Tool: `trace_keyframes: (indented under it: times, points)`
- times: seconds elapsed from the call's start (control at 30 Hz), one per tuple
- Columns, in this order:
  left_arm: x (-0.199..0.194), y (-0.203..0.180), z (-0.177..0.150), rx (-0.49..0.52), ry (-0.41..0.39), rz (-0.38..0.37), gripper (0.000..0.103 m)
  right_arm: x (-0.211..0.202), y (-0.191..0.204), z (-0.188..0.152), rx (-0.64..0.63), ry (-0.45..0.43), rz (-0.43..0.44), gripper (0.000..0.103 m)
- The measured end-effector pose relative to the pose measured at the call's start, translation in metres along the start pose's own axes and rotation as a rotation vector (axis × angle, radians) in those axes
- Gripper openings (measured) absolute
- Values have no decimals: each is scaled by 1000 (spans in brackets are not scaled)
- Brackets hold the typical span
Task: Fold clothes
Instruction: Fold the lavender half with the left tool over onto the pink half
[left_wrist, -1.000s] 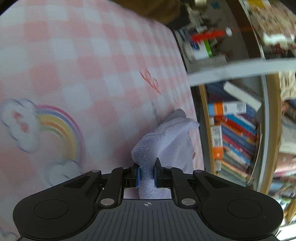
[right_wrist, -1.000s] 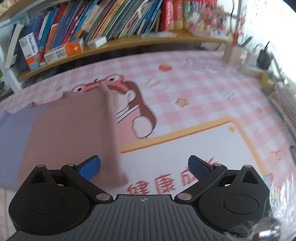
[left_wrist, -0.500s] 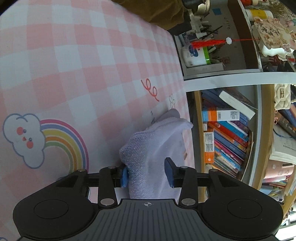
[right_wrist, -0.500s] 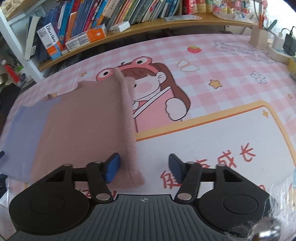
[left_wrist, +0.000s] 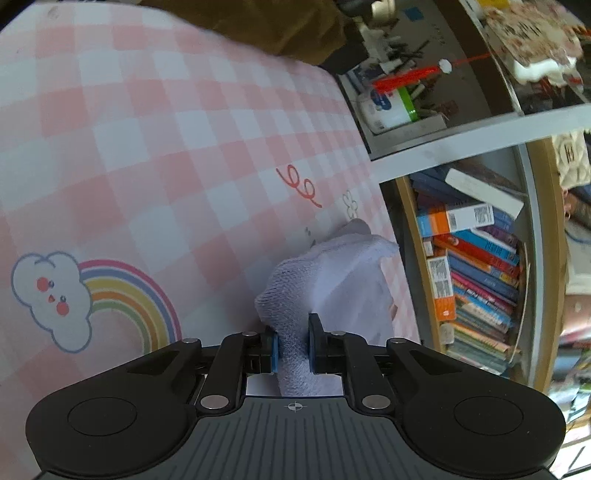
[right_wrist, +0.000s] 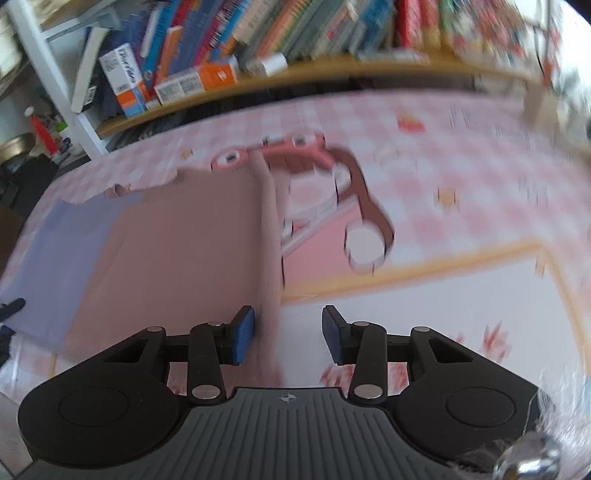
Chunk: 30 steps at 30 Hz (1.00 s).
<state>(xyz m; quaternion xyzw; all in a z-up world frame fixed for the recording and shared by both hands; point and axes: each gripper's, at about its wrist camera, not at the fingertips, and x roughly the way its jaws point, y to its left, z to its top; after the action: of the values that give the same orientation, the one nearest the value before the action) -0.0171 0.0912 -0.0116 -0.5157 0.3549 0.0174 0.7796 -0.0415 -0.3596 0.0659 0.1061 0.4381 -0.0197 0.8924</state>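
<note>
- Pinching a bunched hem of pale lilac cloth (left_wrist: 332, 295), the left gripper (left_wrist: 291, 347) has its jaws closed on the fabric, which rises in a soft hump off the pink checked bench (left_wrist: 166, 166), just right of a printed rainbow (left_wrist: 122, 291).
- Lying flat on the left part of the bench in the right wrist view is the garment (right_wrist: 177, 236), dusty pink over most of its spread with a lilac panel at its far-left side; its right edge stands up as a thick rolled ridge running near to far.
- Straddling the near end of that ridge, the right gripper (right_wrist: 288, 332) has its jaws apart, the left pad touching or just beside the pink edge and the right pad over bare bench; nothing is clamped.
- Handling, as a judgement: the cloth looks like light, limp knit that sags and bunches, is not fragile, and may slip from a shallow pinch.
- Best hold seems to be the thick edge or a corner, both layers deep between the pads.
- Behind the bench stands a bookshelf (right_wrist: 229, 48).
</note>
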Motion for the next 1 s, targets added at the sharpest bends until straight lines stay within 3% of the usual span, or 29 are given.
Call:
trace_keyframes:
  times: [0.1,0.17,0.33,0.53,0.8,0.87,1.0]
  points:
    - [-3,-5,-3,27,-22,8,13,8,-2,14,-32,9,37,38]
    - [-7,-12,-6,52,-44,11,12,12,-5,15,-35,23,68,25]
    - [-18,-38,-18,145,-108,15,10,21,-14,18,-45,56,147,8]
    - [-33,-90,-43,321,-161,-11,9,31,-25,21,-56,96,242,8]
    - [-41,-170,-116,583,-187,-58,9,41,-38,26,-85,129,351,8]
    - [-38,-191,-144,696,-179,-55,9,42,-41,26,-90,132,373,8]
    - [-21,-223,-221,1023,-114,10,10,45,-48,27,-92,142,418,8]
